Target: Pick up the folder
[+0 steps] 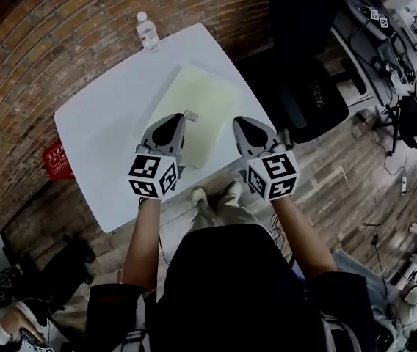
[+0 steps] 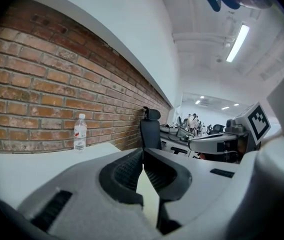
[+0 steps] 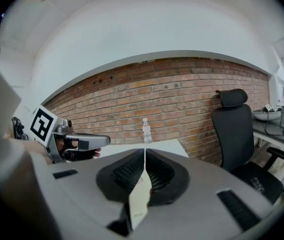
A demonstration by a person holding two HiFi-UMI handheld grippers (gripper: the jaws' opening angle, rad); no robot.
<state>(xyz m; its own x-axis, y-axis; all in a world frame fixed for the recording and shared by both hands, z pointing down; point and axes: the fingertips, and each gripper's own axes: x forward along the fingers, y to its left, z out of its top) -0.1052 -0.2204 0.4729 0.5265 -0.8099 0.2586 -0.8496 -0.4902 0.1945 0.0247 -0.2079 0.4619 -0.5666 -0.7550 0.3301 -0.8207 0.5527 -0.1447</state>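
A pale yellow-green folder (image 1: 201,105) lies flat on the white table (image 1: 106,123), with a small label (image 1: 191,115) near its front edge. My left gripper (image 1: 176,116) hangs over the folder's near left part, jaws shut and empty. Over the near right corner, my right gripper (image 1: 239,122) is also shut with nothing in it. In the left gripper view the jaws (image 2: 143,152) meet, and a strip of folder (image 2: 149,194) shows below them. In the right gripper view the closed jaws (image 3: 145,152) likewise show a strip of folder (image 3: 139,199) beneath.
A clear water bottle (image 1: 147,31) stands at the table's far corner by the brick wall. A black office chair (image 1: 307,72) sits just right of the table. Desks with equipment (image 1: 385,42) stand further right. A red object (image 1: 56,160) lies on the floor at the left.
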